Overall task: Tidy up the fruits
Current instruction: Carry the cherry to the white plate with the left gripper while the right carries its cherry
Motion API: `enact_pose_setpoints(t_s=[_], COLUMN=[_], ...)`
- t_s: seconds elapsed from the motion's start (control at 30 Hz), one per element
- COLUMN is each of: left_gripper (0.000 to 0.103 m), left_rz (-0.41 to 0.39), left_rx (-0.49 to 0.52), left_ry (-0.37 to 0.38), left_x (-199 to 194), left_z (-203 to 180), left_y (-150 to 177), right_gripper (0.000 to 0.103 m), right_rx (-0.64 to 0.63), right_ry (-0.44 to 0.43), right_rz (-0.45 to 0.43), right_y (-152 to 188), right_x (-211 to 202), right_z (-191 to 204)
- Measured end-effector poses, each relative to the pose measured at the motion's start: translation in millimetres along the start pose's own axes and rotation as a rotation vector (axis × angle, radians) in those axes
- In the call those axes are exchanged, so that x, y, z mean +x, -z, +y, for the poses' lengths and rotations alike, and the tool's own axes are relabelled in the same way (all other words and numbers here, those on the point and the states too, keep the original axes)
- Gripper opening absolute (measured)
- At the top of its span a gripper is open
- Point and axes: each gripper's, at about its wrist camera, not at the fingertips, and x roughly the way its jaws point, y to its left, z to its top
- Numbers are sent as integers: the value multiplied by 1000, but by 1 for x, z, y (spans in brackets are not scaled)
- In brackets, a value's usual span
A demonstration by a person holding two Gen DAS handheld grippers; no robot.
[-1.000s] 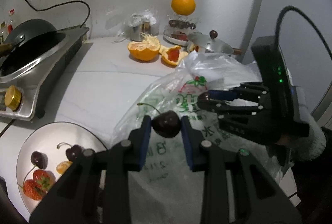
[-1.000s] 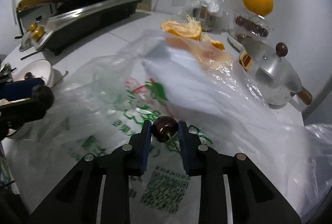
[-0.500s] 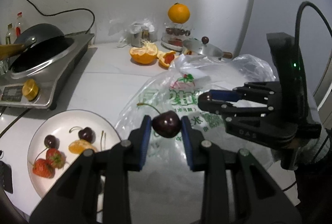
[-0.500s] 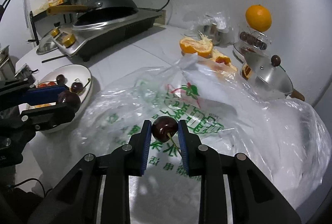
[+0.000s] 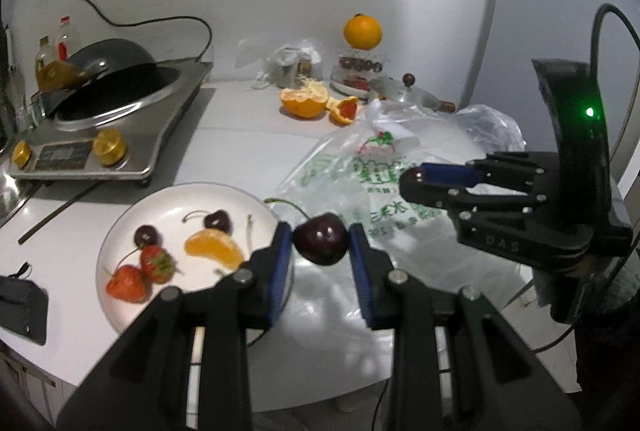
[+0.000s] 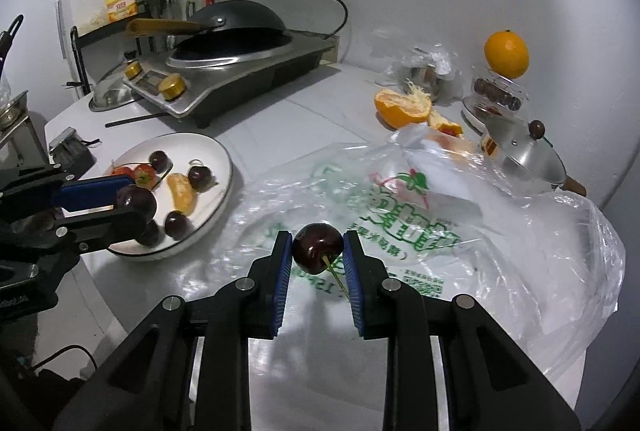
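Note:
My left gripper (image 5: pixel 320 245) is shut on a dark cherry (image 5: pixel 320 244) with a long stem, held just right of the white plate (image 5: pixel 120 231). The plate carries two cherries, two strawberries (image 5: pixel 140 273) and an orange segment (image 5: pixel 214 249). My right gripper (image 6: pixel 317 249) is shut on a second dark cherry (image 6: pixel 317 248), stem pointing back, above the clear printed plastic bag (image 6: pixel 400 199). In the right wrist view the left gripper (image 6: pixel 134 199) hangs over the plate's (image 6: pixel 216 151) near edge. In the left wrist view the right gripper (image 5: pixel 416 179) hovers over the bag (image 5: pixel 360 171).
An induction cooker with a black wok (image 6: pixel 232 31) stands at the back left. A halved orange (image 6: pixel 400 107), peel, a small lidded pot (image 6: pixel 528 151), a whole orange on a clear container (image 6: pixel 505 53) line the back right. A dark pouch (image 5: pixel 20 307) lies by the counter's front edge.
Both grippers have pulled back from the bag and risen a little, each still holding its cherry. The plate and cooker now show more fully.

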Motion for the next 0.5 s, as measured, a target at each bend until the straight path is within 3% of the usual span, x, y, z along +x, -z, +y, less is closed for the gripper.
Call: enact_pose_setpoints(t_s=[0.5], left_gripper=[30], left_rz=[-21], left_rx=[-62], left_ry=[-75], left_x=[-25], left_z=[62], left_y=[20], right_gripper=[28], right_rx=[-55], right_ry=[-53], right_rz=[-3], right_y=[-16], right_x=[4], right_z=[53])
